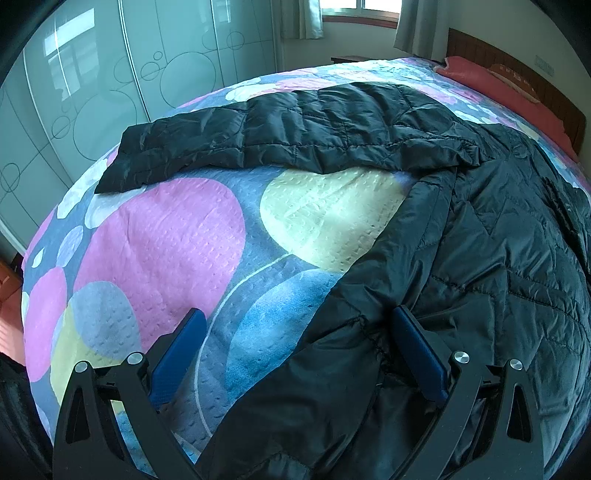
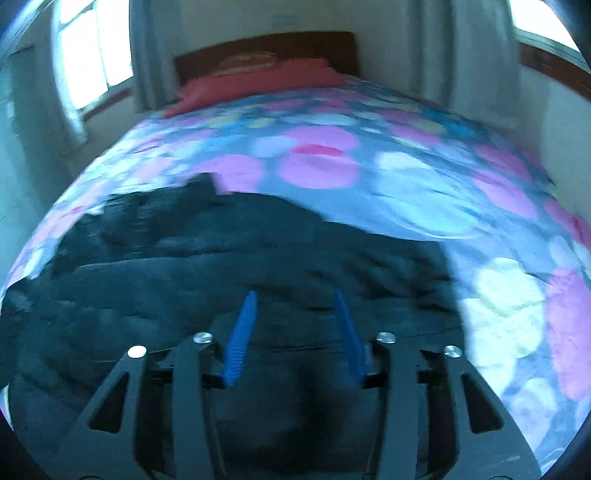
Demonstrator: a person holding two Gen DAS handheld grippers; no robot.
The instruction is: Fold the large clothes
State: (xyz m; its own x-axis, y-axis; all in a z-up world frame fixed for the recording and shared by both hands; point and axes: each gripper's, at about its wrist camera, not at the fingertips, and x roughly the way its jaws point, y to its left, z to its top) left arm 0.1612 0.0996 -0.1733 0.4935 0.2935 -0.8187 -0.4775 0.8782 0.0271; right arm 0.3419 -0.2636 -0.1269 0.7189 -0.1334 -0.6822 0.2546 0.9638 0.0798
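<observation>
Black quilted jacket (image 1: 480,240) lies spread on the bed, over a bedspread (image 1: 159,236) printed with big pink, yellow and blue circles. In the left wrist view the jacket body fills the right side and one sleeve (image 1: 280,133) stretches flat across the bed toward the left, cuff end near the bed's left edge. Left claw (image 1: 297,325) is wide open, angled down at the bed; its right blue finger (image 1: 417,354) sits over the jacket's lower hem edge, its left finger over bare bedspread, hem corner lying between the two, pads not pressing on it, nothing held. Right wrist view is motion-blurred: right claw (image 2: 295,306) hovers over the dark jacket (image 2: 229,266), blue fingers (image 2: 242,332) partly open with a clear gap, nothing between them as far as the blur allows; contact with the fabric can't be told. Jacket takes up the lower left half of that view, bedspread (image 2: 424,192) showing beyond and to the right. Red pillow (image 2: 258,79) and dark wooden headboard (image 2: 266,46) at the far end of the bed. Window with curtains (image 1: 413,26) behind the bed, pale wardrobe doors (image 1: 92,81) with circle line pattern to the left in the left wrist view.
</observation>
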